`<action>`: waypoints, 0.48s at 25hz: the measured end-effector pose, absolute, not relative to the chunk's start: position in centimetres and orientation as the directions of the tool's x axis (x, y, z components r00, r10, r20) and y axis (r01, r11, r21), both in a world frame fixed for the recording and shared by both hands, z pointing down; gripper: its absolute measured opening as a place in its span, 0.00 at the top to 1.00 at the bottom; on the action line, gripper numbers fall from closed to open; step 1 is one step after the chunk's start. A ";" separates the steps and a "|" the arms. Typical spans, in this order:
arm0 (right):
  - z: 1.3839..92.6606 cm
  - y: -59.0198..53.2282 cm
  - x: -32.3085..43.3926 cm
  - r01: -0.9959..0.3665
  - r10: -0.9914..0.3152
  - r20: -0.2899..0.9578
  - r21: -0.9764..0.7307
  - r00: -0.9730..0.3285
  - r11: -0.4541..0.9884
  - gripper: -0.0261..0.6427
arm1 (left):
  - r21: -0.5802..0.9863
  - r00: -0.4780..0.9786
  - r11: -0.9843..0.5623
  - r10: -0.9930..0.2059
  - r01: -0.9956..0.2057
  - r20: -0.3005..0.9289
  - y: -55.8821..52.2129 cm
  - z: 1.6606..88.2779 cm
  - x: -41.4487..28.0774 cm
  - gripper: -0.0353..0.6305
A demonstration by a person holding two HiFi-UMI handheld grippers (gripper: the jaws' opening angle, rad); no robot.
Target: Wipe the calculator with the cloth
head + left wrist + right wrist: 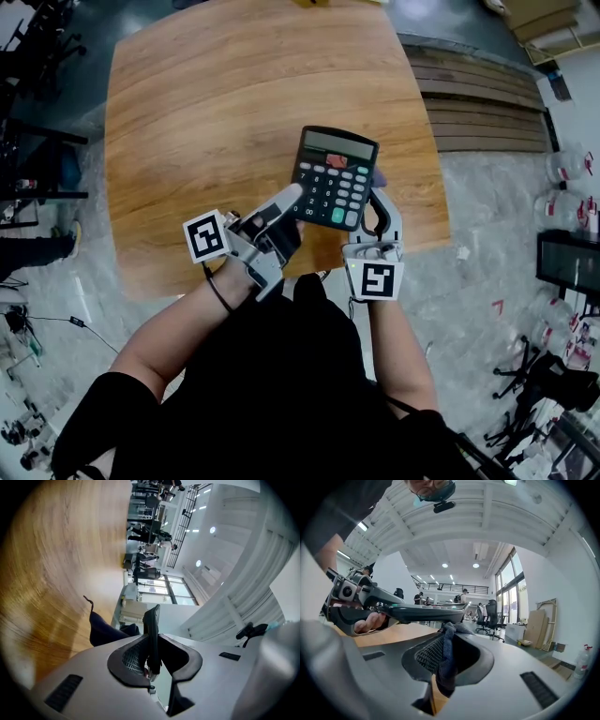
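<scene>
In the head view a black, rectangular pocket calculator with a grey display and mostly pale keys is held up over the light brown wooden table, keys facing up. The left gripper, a pale plastic claw with a black-and-white marker cube, has the calculator's lower left edge. The right gripper sits at its lower right side, where only a sliver of the dark blue-grey cloth shows past the calculator's right edge. In the left gripper view the calculator appears edge-on, standing between the narrowly set jaws of the left gripper, both pads pressed on it, so it is firmly pinched. The cloth hangs beyond it against the wood. In the right gripper view the jaws of the right gripper are drawn close on a bunched fold of the cloth. The top of the fold reaches up to the underside of the calculator, which runs across the frame with the left gripper at its far end. The cloth appears to touch the casing there. Wiping seems to be under way along the underside or right edge. The next move likely calls for dragging the cloth along the casing while the left claw holds steady, then bringing the cloth round to the keys and display.
</scene>
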State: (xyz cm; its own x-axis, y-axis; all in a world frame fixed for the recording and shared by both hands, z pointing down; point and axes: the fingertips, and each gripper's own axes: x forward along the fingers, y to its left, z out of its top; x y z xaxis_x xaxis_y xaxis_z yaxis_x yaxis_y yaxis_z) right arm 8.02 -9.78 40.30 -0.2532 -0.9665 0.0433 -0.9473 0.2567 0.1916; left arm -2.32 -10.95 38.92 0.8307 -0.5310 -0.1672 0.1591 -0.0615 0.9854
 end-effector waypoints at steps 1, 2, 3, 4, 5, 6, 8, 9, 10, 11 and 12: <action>40.3 -9.9 7.7 -0.946 -0.965 0.039 0.191 -0.259 0.261 0.89 | 0.985 0.829 -0.060 -0.533 0.162 -0.168 -10.9 38.9 -2.3 0.84; 40.3 -10.1 7.2 -0.945 -0.963 0.035 0.190 -0.266 0.267 0.89 | 0.985 0.827 -0.057 -0.536 0.163 -0.168 -10.8 38.9 -2.4 0.84; 40.4 -10.3 6.7 -0.943 -0.961 0.033 0.188 -0.275 0.276 0.89 | 0.985 0.825 -0.055 -0.539 0.163 -0.167 -10.7 39.0 -2.4 0.84; 40.4 -10.4 6.1 -0.939 -0.957 0.029 0.187 -0.287 0.288 0.89 | 0.985 0.825 -0.055 -0.541 0.162 -0.166 -10.7 39.0 -2.4 0.84; 40.4 -10.5 5.3 -0.934 -0.953 0.025 0.190 -0.303 0.302 0.89 | 0.985 0.825 -0.057 -0.540 0.161 -0.166 -10.7 39.0 -2.5 0.84; 40.3 -10.5 4.5 -0.927 -0.947 0.024 0.196 -0.320 0.319 0.89 | 0.985 0.827 -0.060 -0.537 0.160 -0.167 -10.7 39.0 -2.5 0.84; 40.3 -10.5 2.8 -0.911 -0.933 0.031 0.205 -0.359 0.358 0.89 | 0.985 0.832 -0.066 -0.529 0.158 -0.169 -10.7 38.8 -2.4 0.84; 40.3 -10.4 1.8 -0.903 -0.925 0.032 0.208 -0.379 0.377 0.89 | 0.985 0.834 -0.067 -0.524 0.158 -0.170 -10.7 38.7 -2.4 0.84; 40.3 -10.2 0.9 -0.894 -0.917 0.037 0.210 -0.398 0.397 0.89 | 0.985 0.836 -0.067 -0.521 0.157 -0.169 -10.7 38.7 -2.4 0.84; 40.4 -9.9 0.2 -0.886 -0.909 0.045 0.209 -0.414 0.413 0.89 | 0.985 0.837 -0.065 -0.521 0.157 -0.168 -10.6 38.7 -2.5 0.84; 40.4 -9.7 -0.3 -0.883 -0.905 0.047 0.203 -0.424 0.424 0.89 | 0.986 0.836 -0.060 -0.523 0.158 -0.166 -10.6 38.7 -2.5 0.84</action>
State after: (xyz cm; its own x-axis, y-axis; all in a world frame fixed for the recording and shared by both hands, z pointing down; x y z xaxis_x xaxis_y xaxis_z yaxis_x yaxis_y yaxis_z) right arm -0.31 -9.67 40.41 -0.4239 -0.9045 0.0471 -0.8826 0.4242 0.2027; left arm -2.49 -10.62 38.72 0.8359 -0.5233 -0.1659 0.1581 -0.0599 0.9856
